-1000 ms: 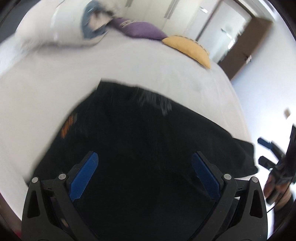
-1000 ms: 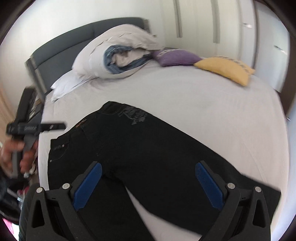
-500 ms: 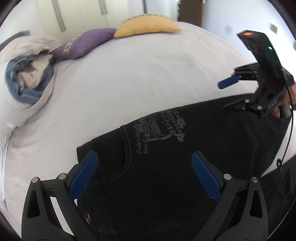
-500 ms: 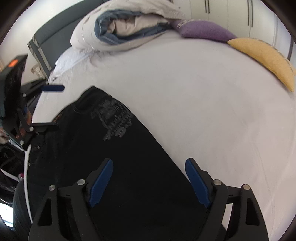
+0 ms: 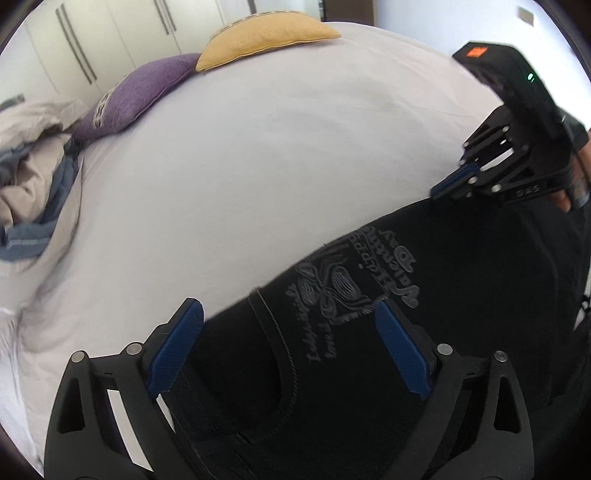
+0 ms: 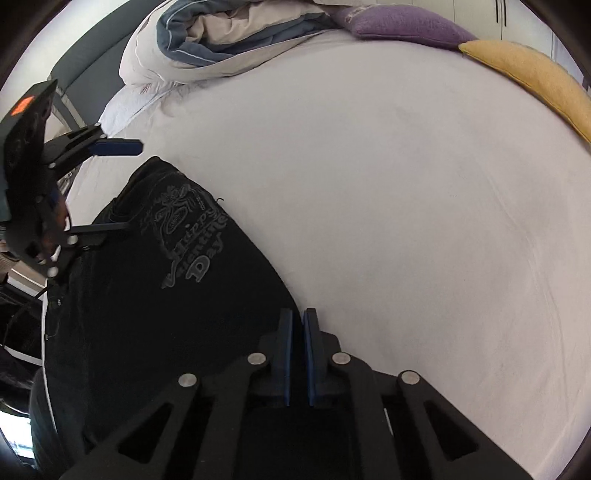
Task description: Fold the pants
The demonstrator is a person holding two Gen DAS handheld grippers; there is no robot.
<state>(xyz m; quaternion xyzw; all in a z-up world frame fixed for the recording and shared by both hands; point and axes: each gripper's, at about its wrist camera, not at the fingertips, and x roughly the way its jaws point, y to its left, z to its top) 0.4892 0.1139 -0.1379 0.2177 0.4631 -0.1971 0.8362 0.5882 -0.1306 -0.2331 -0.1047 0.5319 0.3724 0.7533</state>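
Black pants point(image 5: 461, 295) with a grey printed design point(image 5: 354, 280) lie flat on the white bed sheet point(image 5: 277, 147). My left gripper point(image 5: 288, 321) hangs just over the waistband corner. Its jaws stand wide and are closing slightly, with the pants' top edge between the blue pads point(image 5: 177, 347) but not touched. In the right wrist view the pants point(image 6: 147, 314) run up to my right gripper point(image 6: 297, 317). Those jaws are closing to a thin slit on the pants' side edge. The left wrist view shows the right gripper point(image 5: 448, 184) at that far edge. The left gripper point(image 6: 114, 186) is at the waist.
A purple cushion point(image 5: 140, 96) and a yellow cushion point(image 5: 266, 33) lie at the bed's far side, with a bundled white and blue duvet point(image 6: 221, 37) beside them. A dark headboard point(image 6: 85, 62) stands behind. White wardrobe doors point(image 5: 110, 33) stand beyond the bed.
Both grippers came down onto the pants. The left one rolled and moved to the waistband corner. The right one's jaws went from wide apart to nearly together at the pants' edge.
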